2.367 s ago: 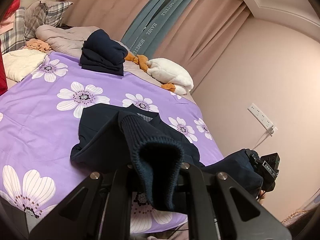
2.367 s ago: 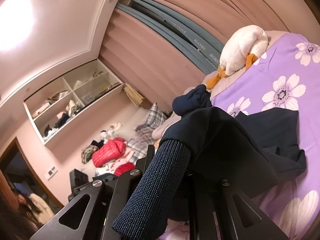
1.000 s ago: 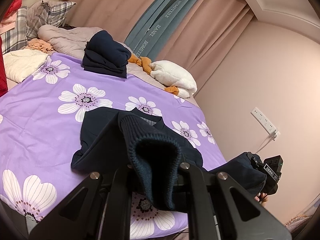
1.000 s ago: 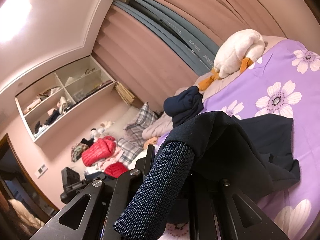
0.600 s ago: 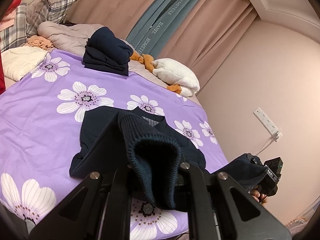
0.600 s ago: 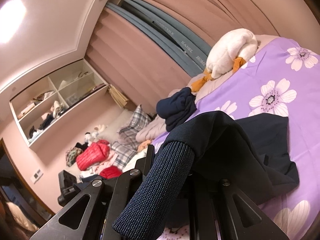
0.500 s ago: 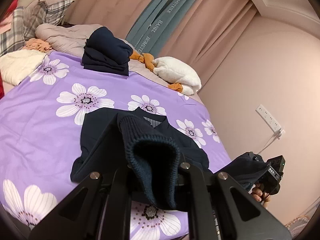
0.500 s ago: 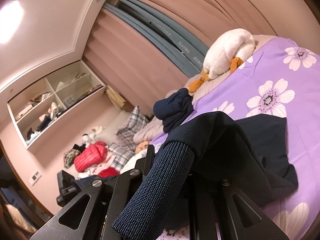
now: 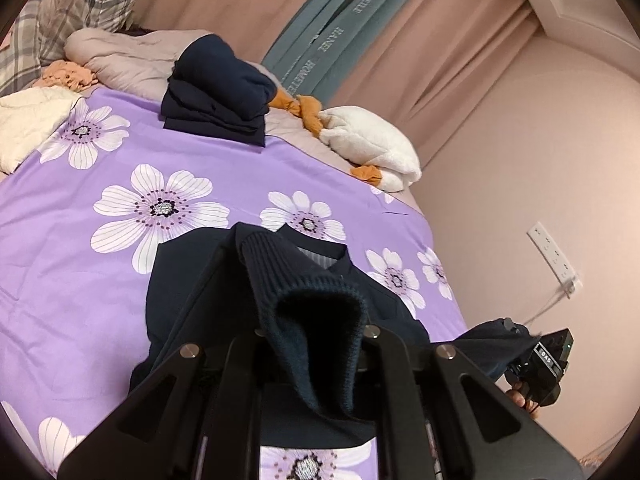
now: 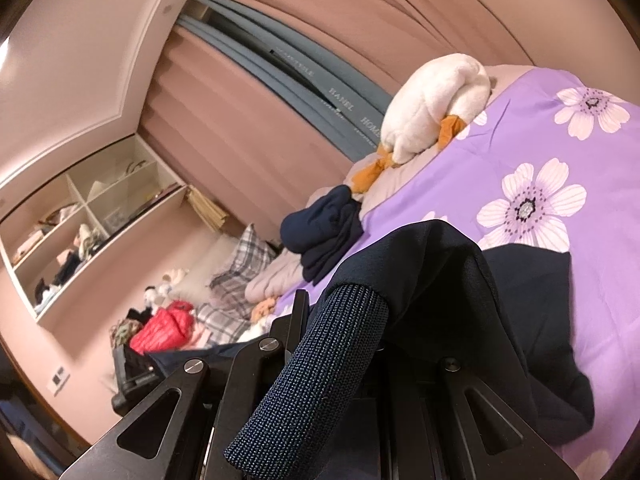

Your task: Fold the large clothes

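Note:
A dark navy garment (image 9: 188,280) lies partly on the purple flowered bedspread (image 9: 80,216). My left gripper (image 9: 312,344) is shut on its ribbed knit edge (image 9: 316,320) and holds it up off the bed. My right gripper (image 10: 376,344) is shut on another ribbed edge (image 10: 316,368) of the same garment (image 10: 532,292); it also shows at the right edge of the left wrist view (image 9: 540,360) with navy cloth hanging from it. The garment sags between both grippers onto the bed.
A folded navy stack (image 9: 216,92) sits at the far side of the bed beside a white and orange plush (image 9: 372,152). Grey quilt, plaid pillows (image 9: 80,12) and a cream cloth (image 9: 28,120) lie at the left. A wall socket (image 9: 552,256) is at the right.
Both grippers keep their hold on the garment. The views have shifted a little toward the bed, and the right gripper sits slightly lower and farther right in the left view.

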Demonstrator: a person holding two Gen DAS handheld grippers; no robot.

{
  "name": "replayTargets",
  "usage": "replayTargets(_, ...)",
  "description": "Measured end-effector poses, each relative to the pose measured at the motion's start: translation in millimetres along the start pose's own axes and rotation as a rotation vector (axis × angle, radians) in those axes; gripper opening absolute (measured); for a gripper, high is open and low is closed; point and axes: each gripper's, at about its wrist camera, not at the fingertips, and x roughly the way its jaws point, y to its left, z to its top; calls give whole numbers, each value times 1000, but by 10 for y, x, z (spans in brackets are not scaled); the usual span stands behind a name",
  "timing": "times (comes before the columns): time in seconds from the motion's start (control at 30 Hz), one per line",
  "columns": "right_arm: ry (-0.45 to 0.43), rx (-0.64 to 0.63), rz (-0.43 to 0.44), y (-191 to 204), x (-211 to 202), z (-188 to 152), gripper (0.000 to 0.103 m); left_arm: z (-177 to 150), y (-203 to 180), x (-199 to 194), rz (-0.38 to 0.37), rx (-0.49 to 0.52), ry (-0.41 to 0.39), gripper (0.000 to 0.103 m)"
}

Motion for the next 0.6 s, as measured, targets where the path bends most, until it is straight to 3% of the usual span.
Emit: replayTargets(0.6, 57, 108, -151, -539, 417, 41, 14, 100, 401, 990, 107, -69, 114, 11)
